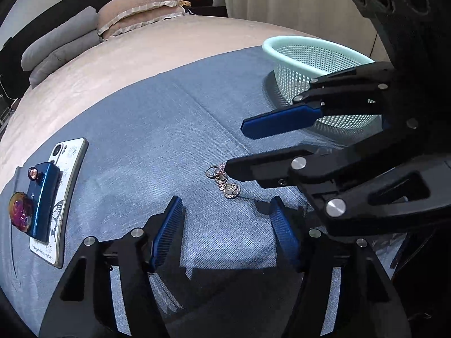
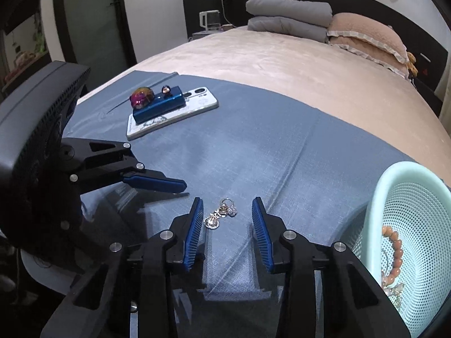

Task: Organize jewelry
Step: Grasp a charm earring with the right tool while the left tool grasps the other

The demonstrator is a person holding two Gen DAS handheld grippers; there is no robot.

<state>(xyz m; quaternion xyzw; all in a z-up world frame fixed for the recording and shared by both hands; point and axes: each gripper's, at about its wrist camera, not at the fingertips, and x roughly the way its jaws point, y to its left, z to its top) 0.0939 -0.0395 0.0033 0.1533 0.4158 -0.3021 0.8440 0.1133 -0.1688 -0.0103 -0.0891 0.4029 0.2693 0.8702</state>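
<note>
A small gold and crystal charm piece (image 1: 224,179) lies on the blue cloth (image 1: 146,129); in the right wrist view it (image 2: 222,213) lies between my right fingers. My right gripper (image 2: 227,211) is open around it, low over the cloth, and shows in the left wrist view (image 1: 235,148). My left gripper (image 1: 225,211) is open and empty, just short of the charm. A mint mesh basket (image 2: 380,194) at the right holds an orange bead bracelet (image 2: 394,253) and other jewelry.
A white phone (image 2: 197,107) lies on the cloth at the left with a blue box (image 2: 160,105) on it; an iridescent brooch (image 2: 141,96) and a small ring (image 2: 166,88) sit on the box. Pillows (image 2: 366,33) lie at the bed's head.
</note>
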